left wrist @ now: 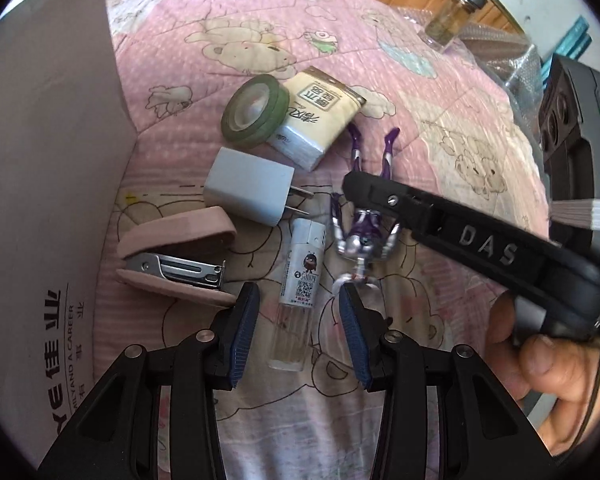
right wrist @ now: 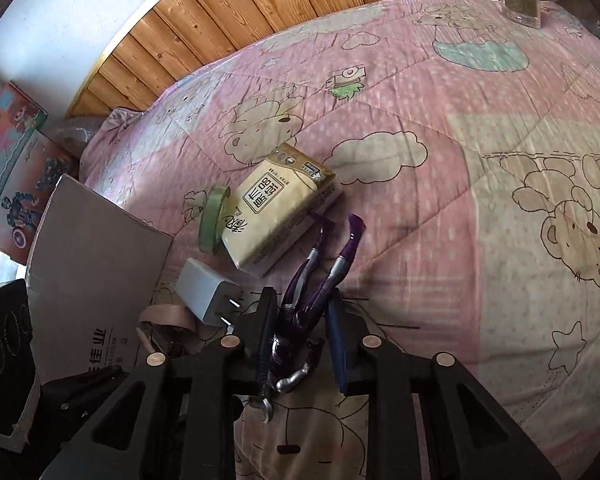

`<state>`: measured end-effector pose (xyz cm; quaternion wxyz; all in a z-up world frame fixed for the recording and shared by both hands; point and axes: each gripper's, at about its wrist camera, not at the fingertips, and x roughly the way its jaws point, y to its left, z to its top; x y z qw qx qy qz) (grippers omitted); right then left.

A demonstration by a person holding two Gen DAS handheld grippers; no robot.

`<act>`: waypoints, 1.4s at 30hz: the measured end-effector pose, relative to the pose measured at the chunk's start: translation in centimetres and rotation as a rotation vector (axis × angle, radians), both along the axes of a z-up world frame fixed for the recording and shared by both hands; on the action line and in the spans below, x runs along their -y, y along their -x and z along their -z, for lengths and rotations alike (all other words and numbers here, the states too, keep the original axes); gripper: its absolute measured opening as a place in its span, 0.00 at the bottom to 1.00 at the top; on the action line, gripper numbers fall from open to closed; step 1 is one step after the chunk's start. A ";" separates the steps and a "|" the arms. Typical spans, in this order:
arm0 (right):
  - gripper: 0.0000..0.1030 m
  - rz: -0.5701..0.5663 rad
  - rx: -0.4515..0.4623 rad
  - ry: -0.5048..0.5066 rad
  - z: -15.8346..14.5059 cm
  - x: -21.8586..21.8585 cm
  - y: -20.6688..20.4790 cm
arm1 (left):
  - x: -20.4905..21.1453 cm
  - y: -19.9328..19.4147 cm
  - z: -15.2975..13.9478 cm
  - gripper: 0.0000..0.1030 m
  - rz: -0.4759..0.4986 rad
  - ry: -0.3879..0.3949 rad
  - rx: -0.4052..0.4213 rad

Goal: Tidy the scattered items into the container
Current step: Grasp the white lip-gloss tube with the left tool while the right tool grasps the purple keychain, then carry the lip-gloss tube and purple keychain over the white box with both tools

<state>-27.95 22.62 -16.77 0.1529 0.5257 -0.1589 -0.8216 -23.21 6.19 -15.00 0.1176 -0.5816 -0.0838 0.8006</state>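
Observation:
My left gripper point(left wrist: 299, 292) points down at the pink quilt point(left wrist: 440, 92), open, with a white lighter point(left wrist: 300, 280) lying between its blue pads and a gap on both sides. Just right of it lies a purple and silver toy figure point(left wrist: 364, 236). In the right wrist view my right gripper point(right wrist: 300, 300) is shut on that toy figure point(right wrist: 300, 312), whose legs stick out past the tips. A pink stapler point(left wrist: 176, 256), a white charger plug point(left wrist: 248, 192), a green tape roll point(left wrist: 256, 112) and a tissue pack point(left wrist: 320, 120) lie close by. The cardboard box point(left wrist: 48, 160) stands at the left.
A glass jar point(left wrist: 452, 12) stands at the quilt's far right edge, beside crumpled plastic wrap. A person's hand point(left wrist: 540, 368) holds the right gripper's handle. Colourful toy boxes point(right wrist: 8, 160) sit beyond the cardboard box, and a wooden headboard point(right wrist: 260, 8) runs along the far side.

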 end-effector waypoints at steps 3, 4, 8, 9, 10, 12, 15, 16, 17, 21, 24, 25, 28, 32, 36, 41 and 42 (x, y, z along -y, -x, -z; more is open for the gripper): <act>0.12 0.010 -0.023 -0.035 -1.4 -1.0 -0.7 | -0.6 -0.3 -0.1 0.40 0.025 0.044 -0.026; 0.12 0.009 -0.032 -0.059 -2.0 -1.4 -1.1 | -0.7 -0.3 -0.1 0.40 0.027 0.052 -0.033; 0.12 -0.048 -0.027 -0.140 -2.4 -1.9 -1.8 | -1.5 -0.5 0.1 0.39 0.053 0.086 -0.068; 0.13 -0.060 -0.014 -0.139 -1.9 -1.8 -1.8 | -1.7 -0.6 0.1 0.39 0.062 0.097 -0.079; 0.15 -0.068 0.001 -0.139 -1.3 -1.7 -1.8 | -2.1 -0.6 0.2 0.37 0.072 0.119 -0.094; 0.19 -0.073 0.005 -0.141 -0.2 -1.2 -1.8 | -2.3 -0.6 0.2 0.19 0.076 0.142 -0.116; 0.16 -0.054 -0.024 -0.152 0.0 -1.0 -1.6 | -1.3 -0.3 0.2 0.18 0.028 0.071 -0.093; 0.16 -0.042 -0.022 -0.137 0.1 -1.1 -1.5 | -0.9 -0.3 0.2 0.18 0.012 0.047 -0.081; 0.16 -0.030 -0.020 -0.122 0.1 -1.2 -1.4 | -0.5 -0.4 0.1 0.18 0.000 0.024 -0.071; 0.15 -0.015 -0.035 -0.102 -0.8 -1.5 -2.2 | 0.0 -0.6 -0.3 0.18 -0.029 -0.008 -0.053; 0.15 -0.004 -0.038 -0.088 -1.4 -1.9 -3.1 | -0.1 -1.0 -0.9 0.18 -0.034 -0.015 -0.057; 0.15 0.001 -0.035 -0.079 -1.5 -2.0 -3.3 | -0.1 -1.0 -1.1 0.18 -0.032 -0.016 -0.060; 0.15 0.010 -0.028 -0.061 -1.9 -2.2 -4.0 | -0.3 -1.5 -1.7 0.18 -0.020 -0.020 -0.070; 0.15 0.016 -0.032 -0.045 -3.1 -3.7 -6.2 | -0.1 -2.3 -2.8 0.18 -0.022 -0.030 -0.092; 0.15 0.023 -0.037 -0.033 -4.0 -3.8 -7.6 | 0.2 -3.3 -4.1 0.18 -0.022 -0.041 -0.113; 0.15 0.023 -0.046 -0.026 -5.0 -2.8 -8.8 | 0.8 -4.9 -5.3 0.18 -0.030 -0.054 -0.133; 0.15 0.021 -0.048 -0.025 -5.2 -2.5 -9.0 | 0.9 -5.2 -5.6 0.18 -0.030 -0.056 -0.137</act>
